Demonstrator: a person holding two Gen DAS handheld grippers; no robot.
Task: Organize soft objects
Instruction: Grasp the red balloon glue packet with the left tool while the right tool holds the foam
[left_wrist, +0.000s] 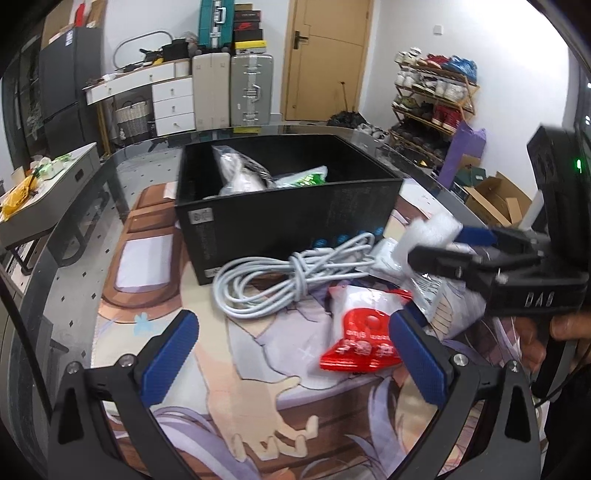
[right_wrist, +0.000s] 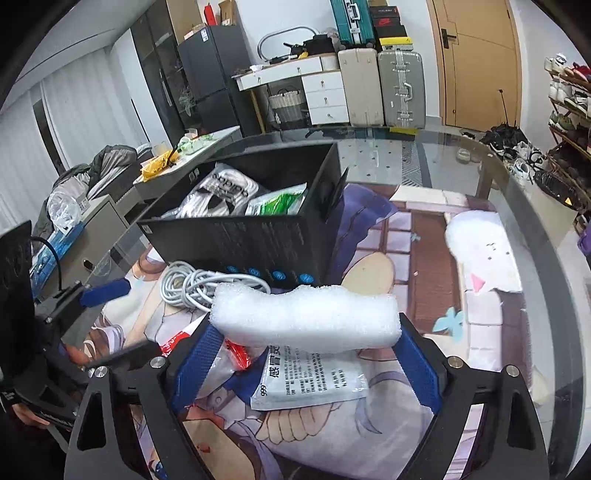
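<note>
My right gripper (right_wrist: 308, 347) is shut on a white foam block (right_wrist: 306, 317) and holds it above the mat, in front of the black box (right_wrist: 236, 236); the block also shows in the left wrist view (left_wrist: 430, 230). The box (left_wrist: 288, 218) holds a white bagged item (right_wrist: 218, 195) and a green-white packet (right_wrist: 277, 203). My left gripper (left_wrist: 291, 354) is open and empty, low over the mat. A red-white packet (left_wrist: 364, 332) lies by its right finger. A coiled white cable (left_wrist: 288, 277) lies in front of the box. A white sachet (right_wrist: 310, 376) lies under the foam.
The round glass table (right_wrist: 498, 158) carries a printed mat (left_wrist: 258, 387). A white plush shape (right_wrist: 480, 251) lies at the right of the mat. A grey side cabinet (left_wrist: 48, 192) stands at the left. Suitcases, drawers and a shoe rack line the far wall.
</note>
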